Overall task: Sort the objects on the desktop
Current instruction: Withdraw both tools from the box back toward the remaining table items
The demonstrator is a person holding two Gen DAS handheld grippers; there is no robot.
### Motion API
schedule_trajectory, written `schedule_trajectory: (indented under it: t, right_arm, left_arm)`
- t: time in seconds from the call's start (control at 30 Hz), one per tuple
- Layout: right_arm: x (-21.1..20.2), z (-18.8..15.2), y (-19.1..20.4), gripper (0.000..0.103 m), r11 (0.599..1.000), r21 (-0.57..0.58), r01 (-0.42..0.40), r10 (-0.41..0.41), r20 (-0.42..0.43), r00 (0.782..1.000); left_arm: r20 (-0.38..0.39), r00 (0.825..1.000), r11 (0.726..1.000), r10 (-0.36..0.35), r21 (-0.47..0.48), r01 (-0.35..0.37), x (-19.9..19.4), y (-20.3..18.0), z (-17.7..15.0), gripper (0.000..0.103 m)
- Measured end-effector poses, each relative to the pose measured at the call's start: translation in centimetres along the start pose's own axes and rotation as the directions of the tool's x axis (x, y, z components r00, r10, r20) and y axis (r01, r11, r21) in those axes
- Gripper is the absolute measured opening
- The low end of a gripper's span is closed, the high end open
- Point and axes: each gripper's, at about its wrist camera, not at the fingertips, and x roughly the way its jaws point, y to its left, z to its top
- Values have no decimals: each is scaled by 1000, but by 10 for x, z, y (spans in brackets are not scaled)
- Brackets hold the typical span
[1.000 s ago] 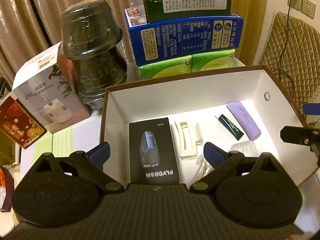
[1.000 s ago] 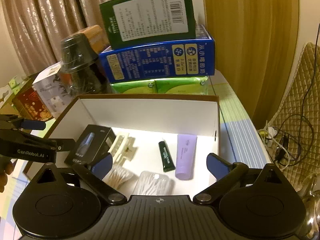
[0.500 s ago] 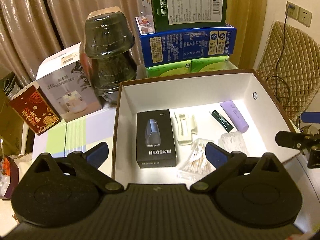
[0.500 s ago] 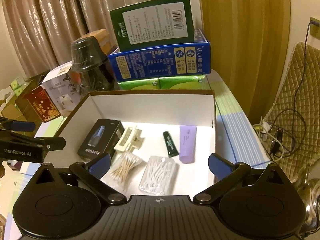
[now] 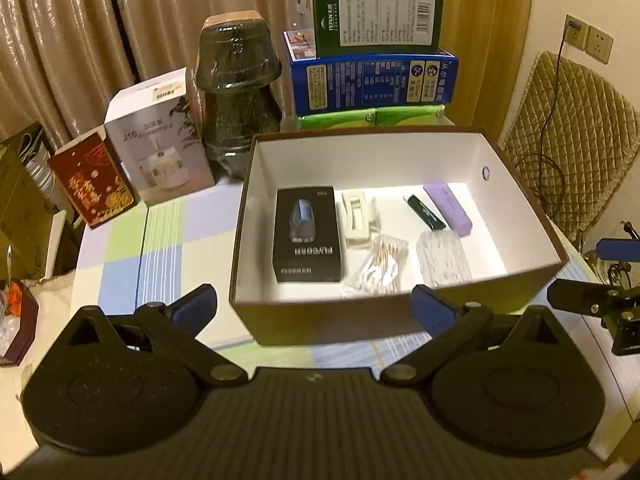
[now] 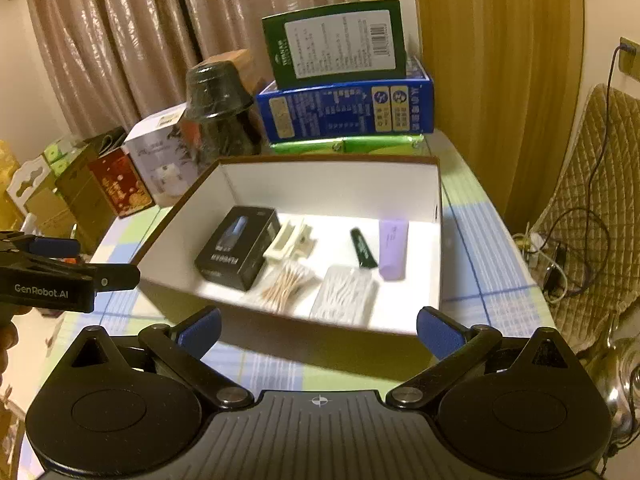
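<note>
Both grippers, left gripper (image 5: 314,308) and right gripper (image 6: 318,330), wide apart before filled box (image 5: 400,320).

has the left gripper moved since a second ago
Yes. The left gripper has pulled back out of the box: its fingers were over the box floor before and now sit outside the near wall.

We look down from both wrists, near the open box (image 5: 400,316) (image 6: 280,188), which both views share.

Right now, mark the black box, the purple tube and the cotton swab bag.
black box (image 5: 307,236), left wrist view, top face.
purple tube (image 5: 448,209), left wrist view, mid-body.
cotton swab bag (image 6: 286,284), right wrist view, centre of bundle.
</note>
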Motion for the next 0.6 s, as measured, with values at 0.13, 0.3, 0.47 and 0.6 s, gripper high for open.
schedule_trajectory:
  t: [0.13, 0.3, 0.47, 0.6]
  right_arm:
    - [-10, -16, 3, 101, 1000, -5, -9, 9, -19, 1000]
    - [-20, -36, 6, 101, 1000, -15, -26, 26, -45, 999]
    - [-32, -52, 3, 101, 999, -16, -33, 32, -57, 998]
    - [-42, -64, 0, 101, 999, -12, -43, 43, -64, 997]
  left_arm:
    - [-12, 1000, 1000, -11, -3, 11, -11, -5, -17, 102]
    - [-32, 999, 999, -33, -13, 33, -21, -13, -39, 102]
    - [-60, 997, 999, -41, -25, 39, -31, -19, -62, 102]
    - [-74, 997, 999, -29, -38, 26, -40, -21, -81, 102]
